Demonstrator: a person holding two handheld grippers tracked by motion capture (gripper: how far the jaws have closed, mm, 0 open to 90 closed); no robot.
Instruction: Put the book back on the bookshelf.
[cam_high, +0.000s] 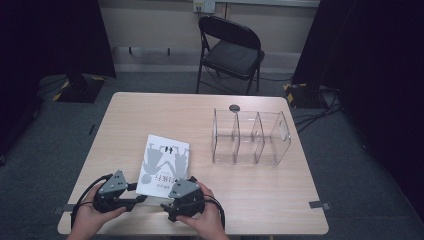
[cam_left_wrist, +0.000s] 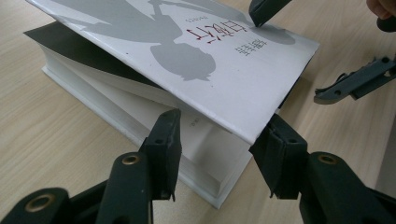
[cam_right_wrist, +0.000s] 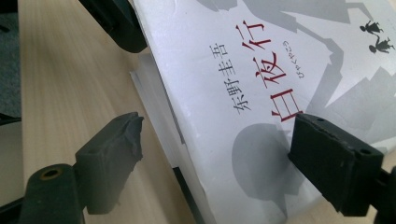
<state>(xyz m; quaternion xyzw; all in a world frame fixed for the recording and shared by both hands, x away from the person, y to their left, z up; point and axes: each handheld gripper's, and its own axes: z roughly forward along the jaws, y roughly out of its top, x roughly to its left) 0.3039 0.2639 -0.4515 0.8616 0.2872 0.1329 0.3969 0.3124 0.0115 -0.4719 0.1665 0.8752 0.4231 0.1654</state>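
A white book (cam_high: 165, 162) with grey silhouettes and red characters lies near the table's front edge. In the left gripper view its front cover (cam_left_wrist: 210, 60) stands lifted off the page block. My left gripper (cam_left_wrist: 219, 140) straddles the book's near corner, one pad against the pages and the other against the cover's corner. It sits at the book's left (cam_high: 137, 193). My right gripper (cam_right_wrist: 219, 128) is open around the cover's edge (cam_right_wrist: 280, 70). Its right finger (cam_right_wrist: 336, 163) rests on the cover and the left one (cam_right_wrist: 112, 154) hangs over bare table. It sits at the book's near right (cam_high: 172, 194).
A clear acrylic organiser (cam_high: 250, 137) with three compartments stands on the table's right half. A small dark disc (cam_high: 234, 107) lies behind it. A black folding chair (cam_high: 232, 47) stands beyond the far edge. The table front edge (cam_high: 150, 231) runs just under both hands.
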